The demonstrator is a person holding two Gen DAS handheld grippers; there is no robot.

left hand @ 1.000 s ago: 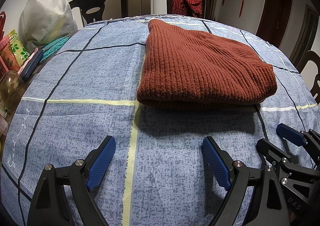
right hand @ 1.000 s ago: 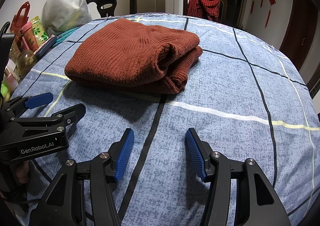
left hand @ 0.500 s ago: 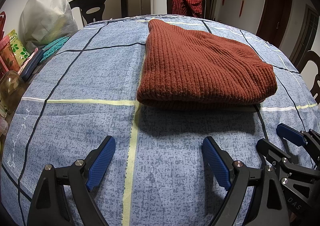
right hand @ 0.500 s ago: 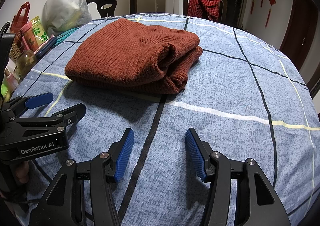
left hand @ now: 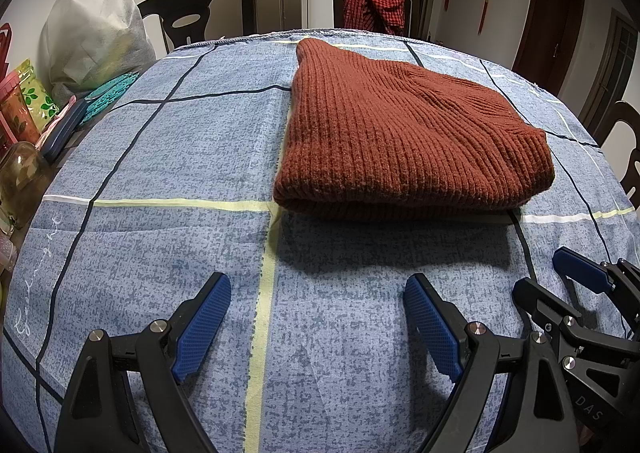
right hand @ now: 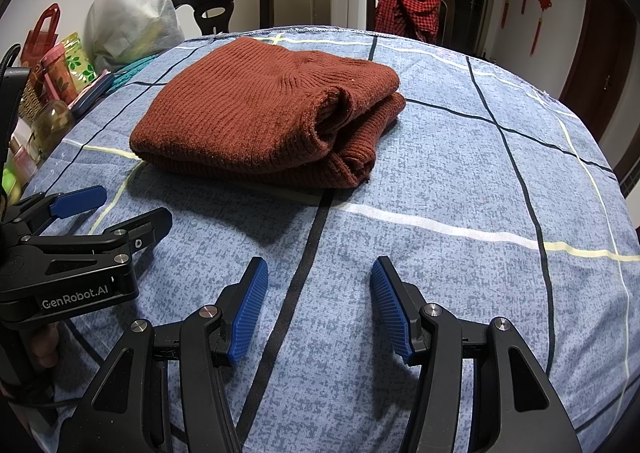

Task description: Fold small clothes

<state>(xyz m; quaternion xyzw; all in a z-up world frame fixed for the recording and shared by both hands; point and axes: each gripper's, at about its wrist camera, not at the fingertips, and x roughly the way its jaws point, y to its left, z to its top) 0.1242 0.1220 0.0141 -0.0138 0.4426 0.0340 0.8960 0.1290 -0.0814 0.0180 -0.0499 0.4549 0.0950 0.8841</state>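
rust-red knit sweater (left hand: 404, 141) folded, sitting mid worktop (left hand: 168, 181) on blue checked cloth; left gripper (left hand: 316, 317) and right gripper (right hand: 318, 301) near front edge, fingers spread wide, nothing between, well short of sweater

one folded sweater (left hand: 404, 141); two grippers, left gripper (left hand: 316, 323), right gripper (right hand: 318, 307); three chairs (left hand: 200, 13); one white bag (left hand: 96, 25)

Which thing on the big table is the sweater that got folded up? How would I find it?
Look at the table with the blue checked cloth that fills most of the view. Near its middle, beyond both open grippers, lies the folded sweater, a thick bundle. It is the only rust-brown ribbed knit lying on the cloth; the red checked garment hangs on a chair behind the table instead.
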